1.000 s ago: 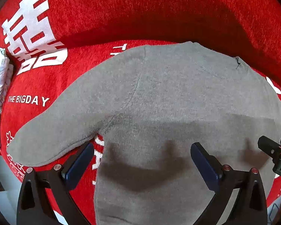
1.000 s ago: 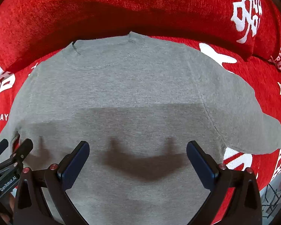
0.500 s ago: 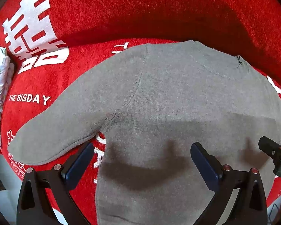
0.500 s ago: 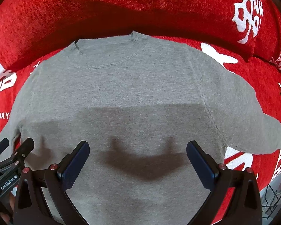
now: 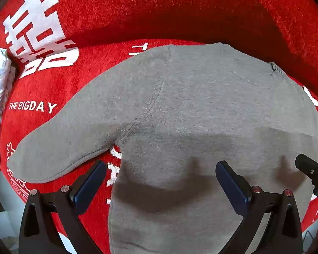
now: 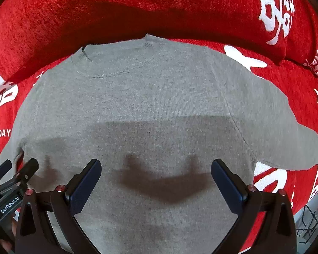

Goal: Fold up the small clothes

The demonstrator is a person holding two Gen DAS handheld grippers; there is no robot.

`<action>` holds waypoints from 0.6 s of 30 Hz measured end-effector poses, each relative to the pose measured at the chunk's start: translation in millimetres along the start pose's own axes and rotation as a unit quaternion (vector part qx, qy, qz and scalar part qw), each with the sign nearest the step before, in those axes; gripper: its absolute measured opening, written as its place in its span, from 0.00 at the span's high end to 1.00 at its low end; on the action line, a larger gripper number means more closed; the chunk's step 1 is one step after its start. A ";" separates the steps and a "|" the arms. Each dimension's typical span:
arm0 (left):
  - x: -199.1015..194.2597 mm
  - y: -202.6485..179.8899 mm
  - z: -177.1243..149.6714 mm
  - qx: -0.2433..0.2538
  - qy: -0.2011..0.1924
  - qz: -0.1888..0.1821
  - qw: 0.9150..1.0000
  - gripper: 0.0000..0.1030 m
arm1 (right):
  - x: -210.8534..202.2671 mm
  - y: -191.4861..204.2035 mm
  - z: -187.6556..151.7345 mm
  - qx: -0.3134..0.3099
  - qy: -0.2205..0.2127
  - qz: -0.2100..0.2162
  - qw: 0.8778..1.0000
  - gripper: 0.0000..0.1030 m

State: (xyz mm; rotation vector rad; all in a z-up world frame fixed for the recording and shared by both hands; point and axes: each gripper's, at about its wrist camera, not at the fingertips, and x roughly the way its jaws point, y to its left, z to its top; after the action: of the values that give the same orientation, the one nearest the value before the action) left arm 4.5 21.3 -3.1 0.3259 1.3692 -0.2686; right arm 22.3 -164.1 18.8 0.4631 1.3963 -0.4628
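Now, lower left of frame, the left gripper [image 5: 161, 182] hovers wide open, holding nothing, over a flat grey sweater [image 5: 201, 116] on the red sofa [image 5: 180, 10]. The right gripper [image 6: 155, 181] is equally spread, empty. Pinching one layer could bunch the fold.

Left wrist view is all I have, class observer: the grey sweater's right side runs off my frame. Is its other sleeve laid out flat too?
Observer: Yes. In the right wrist view the right sleeve of the grey sweater lies spread flat on the red sofa cover, angled outward.
Operator: Is the neckline visible there?
Observer: Fully. The round collar points at the sofa backrest.
Operator: And the right gripper?
Observer: The right gripper is open above the sweater's lower body, holding nothing.
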 end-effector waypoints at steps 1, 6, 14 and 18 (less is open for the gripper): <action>0.2 0.2 -0.1 0.000 0.000 0.001 1.000 0.00 | 0.0 0.0 0.4 0.000 0.000 0.000 1.000 0.00; 0.6 -0.3 -0.1 0.000 0.001 0.000 1.000 0.00 | -0.2 0.7 -0.3 -0.002 -0.001 0.001 1.000 0.00; 2.7 -0.5 -1.2 0.001 0.004 0.001 1.000 0.00 | 0.3 3.0 0.6 -0.002 -0.001 0.003 1.000 0.00; 3.0 -0.2 -1.1 0.001 0.004 0.000 1.000 0.00 | 0.3 3.9 1.2 -0.003 0.000 0.003 1.000 0.00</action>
State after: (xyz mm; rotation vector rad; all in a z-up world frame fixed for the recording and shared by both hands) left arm 4.0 21.6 -6.2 0.3288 1.3761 -0.2679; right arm 25.6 -161.6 18.8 0.4629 1.3959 -0.4538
